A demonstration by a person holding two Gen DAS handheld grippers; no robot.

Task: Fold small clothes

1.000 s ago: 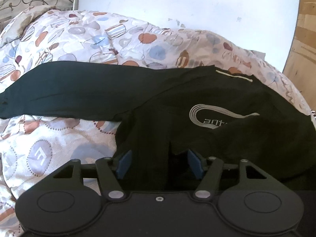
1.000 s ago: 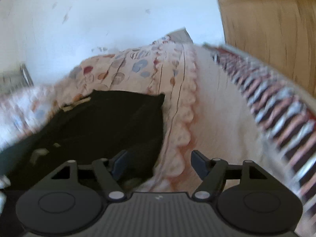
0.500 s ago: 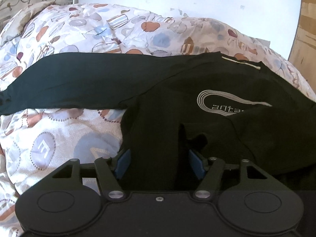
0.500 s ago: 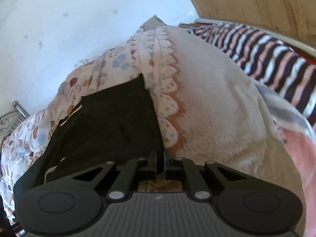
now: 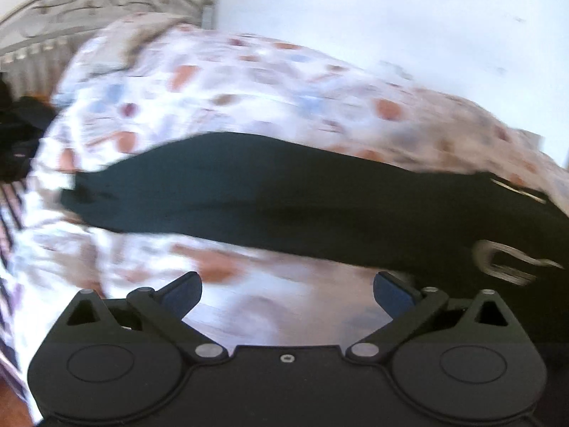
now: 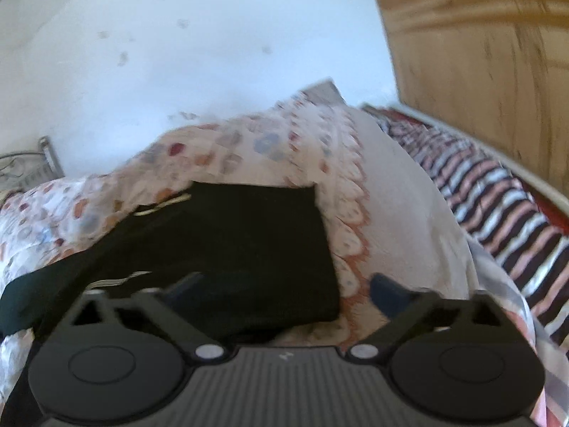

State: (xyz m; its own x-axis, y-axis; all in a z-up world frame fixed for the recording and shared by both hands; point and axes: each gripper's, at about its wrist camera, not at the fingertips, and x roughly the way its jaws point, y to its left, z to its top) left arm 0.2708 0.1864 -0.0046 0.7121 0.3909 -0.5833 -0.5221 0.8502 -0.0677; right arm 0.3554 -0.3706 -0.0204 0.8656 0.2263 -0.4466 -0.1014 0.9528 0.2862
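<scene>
Folding has only begun: your black shirt (image 5: 320,206) lies on the bed (image 5: 249,82) with one sleeve (image 5: 170,195) stretched out, and your left tool (image 5: 287,290) and right tool (image 6: 284,290) are both spread wide, holding nothing.

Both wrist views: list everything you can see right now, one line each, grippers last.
black long-sleeved top: one, black with a pale logo, spread on the quilt, one sleeve stretched out leftward.
patterned quilt: one, white with orange and blue shapes, under the top.
striped sheet: one, dark, pink and white stripes, right of the quilt.
metal headboard: one, grey, far left.
wall: white, behind the bed.
wooden panel: one, light brown, upper right.
left gripper: open, over the quilt, empty.
right gripper: open, over the top's edge, empty.
</scene>
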